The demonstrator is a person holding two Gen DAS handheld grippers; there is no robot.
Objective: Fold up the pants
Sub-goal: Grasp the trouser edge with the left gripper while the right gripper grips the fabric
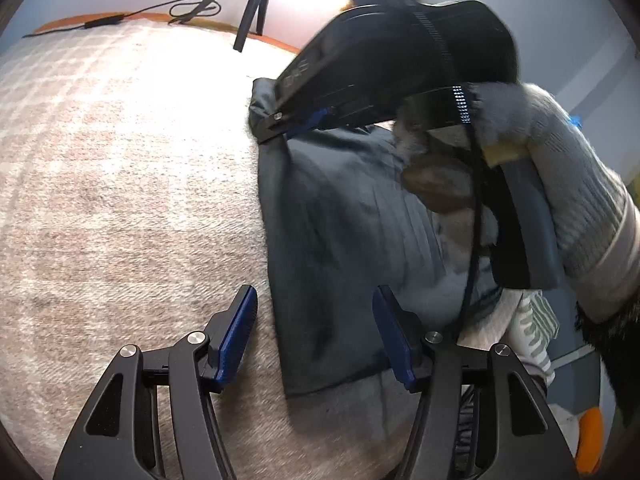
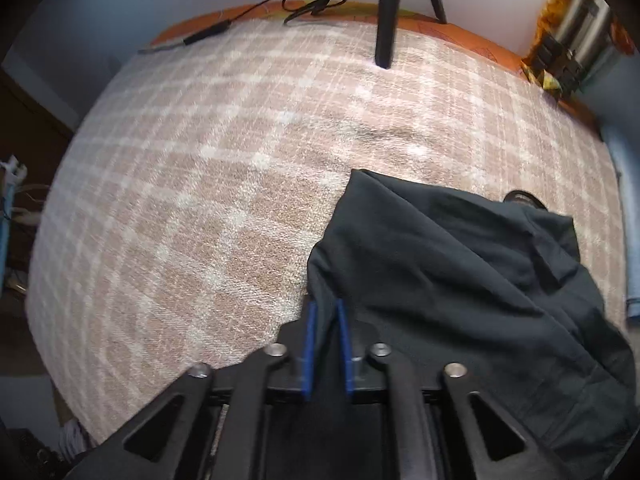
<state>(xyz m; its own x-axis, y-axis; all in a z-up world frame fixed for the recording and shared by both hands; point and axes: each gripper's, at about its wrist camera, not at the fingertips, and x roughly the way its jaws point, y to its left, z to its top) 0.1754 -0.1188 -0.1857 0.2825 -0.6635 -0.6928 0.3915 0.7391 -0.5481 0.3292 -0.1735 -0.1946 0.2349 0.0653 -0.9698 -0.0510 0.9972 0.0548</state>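
Dark grey pants (image 1: 340,240) lie folded lengthwise on a pink-and-white checked blanket (image 1: 120,160). My left gripper (image 1: 316,312) is open and empty, its blue pads on either side of the near end of the pants. My right gripper (image 1: 296,124) shows in the left wrist view, shut on the far end of the pants. In the right wrist view my right gripper (image 2: 326,308) is shut on a fold of the dark pants (image 2: 460,280), which bunch up to the right.
A black tripod (image 2: 386,12) stands at the far side of the blanket, with a black cable (image 2: 248,14) beside it. The blanket (image 2: 200,180) spreads wide to the left. A sleeved hand (image 1: 560,184) holds the right gripper.
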